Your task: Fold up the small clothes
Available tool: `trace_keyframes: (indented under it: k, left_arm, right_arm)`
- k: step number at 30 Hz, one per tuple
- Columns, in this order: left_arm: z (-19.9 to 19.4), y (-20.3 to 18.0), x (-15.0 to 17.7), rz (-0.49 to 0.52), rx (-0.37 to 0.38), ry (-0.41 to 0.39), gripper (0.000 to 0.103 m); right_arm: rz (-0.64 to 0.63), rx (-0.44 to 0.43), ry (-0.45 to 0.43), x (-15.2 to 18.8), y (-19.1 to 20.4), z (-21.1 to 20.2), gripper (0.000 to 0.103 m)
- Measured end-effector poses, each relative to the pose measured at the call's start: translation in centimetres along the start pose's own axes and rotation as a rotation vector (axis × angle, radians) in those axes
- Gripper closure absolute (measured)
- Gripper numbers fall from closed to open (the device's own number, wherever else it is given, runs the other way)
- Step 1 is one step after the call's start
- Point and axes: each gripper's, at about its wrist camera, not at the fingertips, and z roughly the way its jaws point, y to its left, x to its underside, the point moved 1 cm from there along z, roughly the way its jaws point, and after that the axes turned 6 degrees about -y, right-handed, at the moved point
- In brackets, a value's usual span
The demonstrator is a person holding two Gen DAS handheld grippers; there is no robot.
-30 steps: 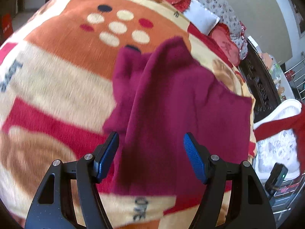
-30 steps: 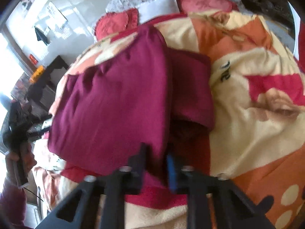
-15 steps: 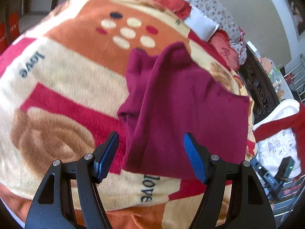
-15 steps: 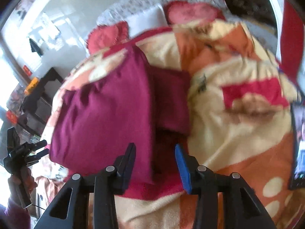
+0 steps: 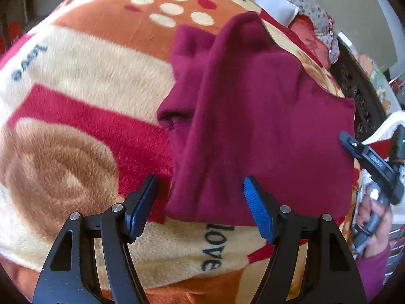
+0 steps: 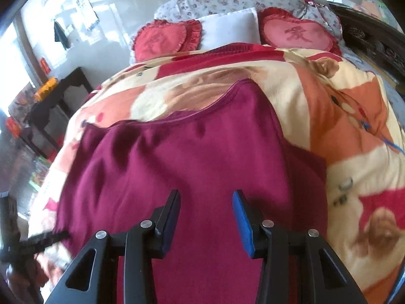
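Your left claw [image 5: 200, 205] hangs wide open over the near edge of the maroon garment [image 5: 258, 116], gripping nothing. Your right claw [image 6: 206, 217] stands partly open above the same cloth, empty, its jaws having just been opening. The garment lies partly folded on the patterned blanket [image 5: 83, 81] of the bed; the fold's underside looks bunched, though that's hard to confirm.

My left gripper [image 5: 200, 202] and right gripper [image 6: 206, 215] share black triangular-cutout arms, silver screws and blue ribbed pads, and a magenta sleeve [image 5: 372, 271] covers my wrist.
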Motion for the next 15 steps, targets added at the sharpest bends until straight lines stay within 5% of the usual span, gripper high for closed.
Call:
trace_keyframes:
  k: [3,8,15]
  left_arm:
    - [-0.1,-0.1,-0.1,0.013,-0.003,0.002,0.032]
    - [0.0,0.2,-0.1,-0.002,0.021,-0.002,0.032]
    - [-0.5,1.3,0.2,-0.035,0.069,-0.021,0.032]
  right_arm:
    - [0.021,0.014,0.065,-0.3,-0.7,2.8,0.062]
    - [-0.014,0.036,0.038,-1.6,1.2,1.6,0.062]
    - [-0.097,-0.154,0.054,-2.7,8.1,2.8,0.062]
